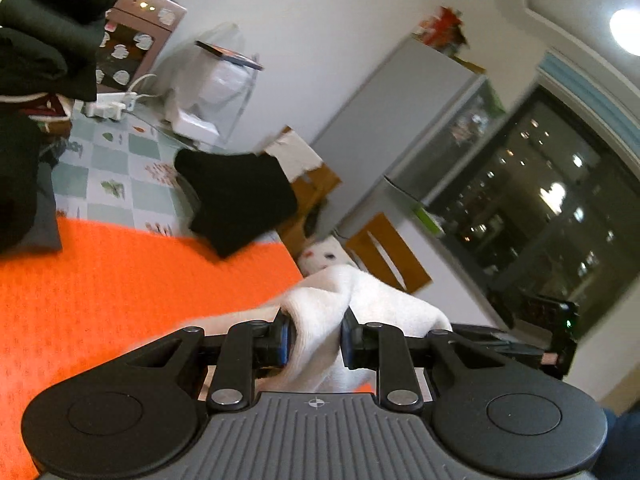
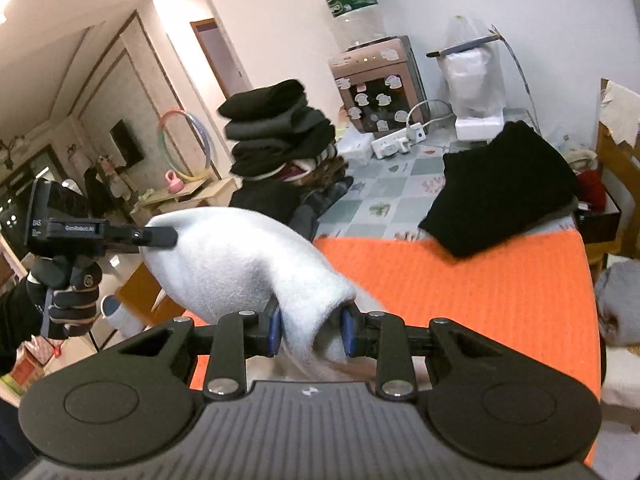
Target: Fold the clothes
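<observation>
Right wrist view shows the orange mat (image 2: 460,280) spread over the table, a stack of dark folded clothes (image 2: 276,128) at its far side and a black folded garment (image 2: 504,192) on the far edge. Between both tools hangs a white fleecy garment (image 2: 240,268), lifted off the mat, bunched and soft. The right gripper (image 2: 310,334) pinches one end; the left gripper (image 1: 316,340) is clamped on the other. This looks like mid-fold handling, either spreading it or carrying a fold over; whichever it is, both grips must hold evenly.
</observation>
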Action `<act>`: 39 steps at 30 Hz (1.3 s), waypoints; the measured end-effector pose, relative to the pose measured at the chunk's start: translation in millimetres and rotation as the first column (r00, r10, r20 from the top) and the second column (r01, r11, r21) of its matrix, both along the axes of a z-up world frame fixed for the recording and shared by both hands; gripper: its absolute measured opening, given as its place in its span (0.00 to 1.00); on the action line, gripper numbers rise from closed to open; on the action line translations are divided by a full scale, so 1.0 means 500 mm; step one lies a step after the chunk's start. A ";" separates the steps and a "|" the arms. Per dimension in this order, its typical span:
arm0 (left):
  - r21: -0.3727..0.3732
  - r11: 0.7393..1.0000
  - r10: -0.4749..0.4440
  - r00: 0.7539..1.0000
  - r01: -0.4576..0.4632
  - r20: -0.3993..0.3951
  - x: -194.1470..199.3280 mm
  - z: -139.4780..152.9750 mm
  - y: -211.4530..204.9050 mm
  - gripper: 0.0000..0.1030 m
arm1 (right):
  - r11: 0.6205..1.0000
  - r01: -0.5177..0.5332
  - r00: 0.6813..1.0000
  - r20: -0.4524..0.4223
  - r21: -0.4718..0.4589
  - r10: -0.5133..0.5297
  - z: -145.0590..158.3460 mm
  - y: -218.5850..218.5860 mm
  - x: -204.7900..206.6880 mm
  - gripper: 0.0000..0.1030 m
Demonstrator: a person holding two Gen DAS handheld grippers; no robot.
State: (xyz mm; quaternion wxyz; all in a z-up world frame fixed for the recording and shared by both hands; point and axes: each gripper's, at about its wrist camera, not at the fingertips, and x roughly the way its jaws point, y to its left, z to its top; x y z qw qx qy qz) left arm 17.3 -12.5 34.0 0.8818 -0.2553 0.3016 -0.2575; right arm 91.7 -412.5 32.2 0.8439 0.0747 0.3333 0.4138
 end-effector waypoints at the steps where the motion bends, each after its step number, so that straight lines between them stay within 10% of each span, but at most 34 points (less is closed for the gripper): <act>1: 0.011 1.000 -0.010 1.000 0.010 0.005 -0.035 -0.007 -0.006 0.25 | 1.000 -0.001 1.000 0.005 -0.009 0.001 -0.009 -0.006 -0.037 0.32; 15: 0.169 0.985 0.043 0.987 -0.017 -0.154 -0.323 -0.229 -0.035 0.40 | 0.979 0.083 0.992 -0.080 -0.187 -0.099 -0.234 -0.020 -0.361 0.42; 20: 0.161 0.982 0.127 0.981 -0.103 -0.147 -0.367 -0.218 -0.008 0.57 | 0.965 0.163 0.976 -0.107 -0.207 -0.188 -0.238 -0.030 -0.416 0.66; 39: 0.313 0.939 0.145 0.989 -0.140 0.007 -0.178 -0.155 -0.152 0.91 | 0.957 0.141 0.990 0.063 -0.253 -0.129 -0.098 0.133 -0.217 0.99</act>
